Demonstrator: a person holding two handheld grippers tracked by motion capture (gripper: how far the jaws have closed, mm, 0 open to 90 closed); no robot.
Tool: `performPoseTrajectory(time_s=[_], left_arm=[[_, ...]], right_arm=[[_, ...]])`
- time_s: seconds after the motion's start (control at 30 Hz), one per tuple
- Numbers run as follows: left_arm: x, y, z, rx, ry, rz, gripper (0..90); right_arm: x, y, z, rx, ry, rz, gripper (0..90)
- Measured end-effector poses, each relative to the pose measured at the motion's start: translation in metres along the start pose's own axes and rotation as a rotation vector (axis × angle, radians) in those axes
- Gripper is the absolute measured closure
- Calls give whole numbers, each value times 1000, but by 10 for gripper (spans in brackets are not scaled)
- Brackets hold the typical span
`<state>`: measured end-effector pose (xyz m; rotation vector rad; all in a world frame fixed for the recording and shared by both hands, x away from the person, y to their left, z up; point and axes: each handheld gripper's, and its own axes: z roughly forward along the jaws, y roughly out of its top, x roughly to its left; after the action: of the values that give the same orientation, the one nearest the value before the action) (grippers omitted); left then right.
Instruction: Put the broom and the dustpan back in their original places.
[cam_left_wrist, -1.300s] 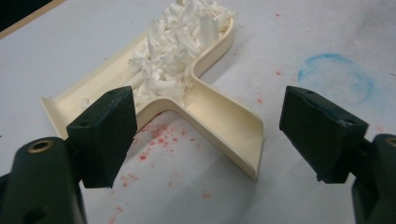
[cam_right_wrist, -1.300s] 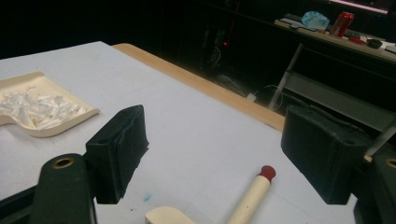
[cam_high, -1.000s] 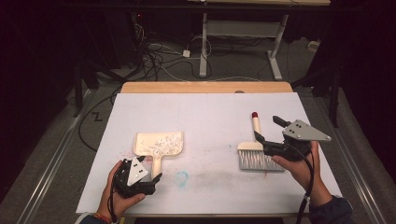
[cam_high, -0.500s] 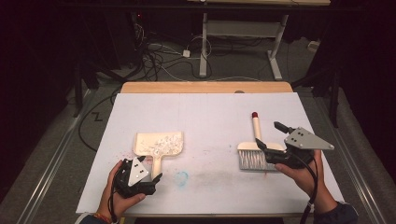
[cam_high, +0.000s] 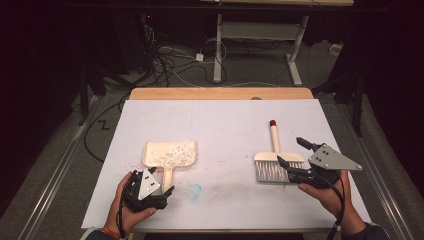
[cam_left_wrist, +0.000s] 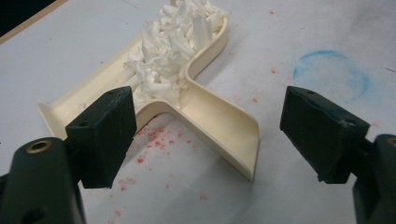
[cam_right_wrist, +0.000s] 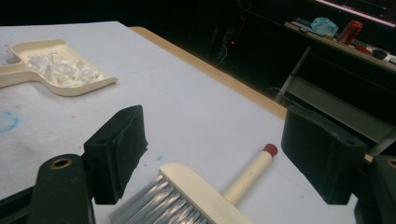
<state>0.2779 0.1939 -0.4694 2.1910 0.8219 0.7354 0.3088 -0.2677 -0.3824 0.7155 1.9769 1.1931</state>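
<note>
While the cream dustpan lies left of centre on the white sheet, white shreds piled in its pan, the left gripper gapes apart at its handle, holding nothing. Well apart, the brush lies flat, with the right gripper spread wide, empty, just above its bristles.

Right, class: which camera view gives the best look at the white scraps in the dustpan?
The left gripper view: the scraps lie close up, heaped as separate curled pieces in the dustpan. The high view shows them as a small white patch from above. The right gripper view shows a distant, low-angle pile.
</note>
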Motion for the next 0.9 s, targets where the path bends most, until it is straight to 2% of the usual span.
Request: performPoseTrajectory(time_s=[0.23,0.43,0.63,0.73,0.9], left_arm=[[-1,0,0,0,-8,-4,178],[-2,0,-1,-2,-11,7,178],[-2,1,-1,-6,-15,6,178],[-2,1,0,-9,-13,5,178],[-2,3,2,-17,-13,12,179]], right_arm=[[1,-12,-6,12,3,-7,230],[-1,-22,-11,17,-8,-7,230],[-2,-34,-15,47,-14,-6,230],[-2,-42,-17,61,-8,21,229],[-1,-59,-16,102,-19,31,205]])
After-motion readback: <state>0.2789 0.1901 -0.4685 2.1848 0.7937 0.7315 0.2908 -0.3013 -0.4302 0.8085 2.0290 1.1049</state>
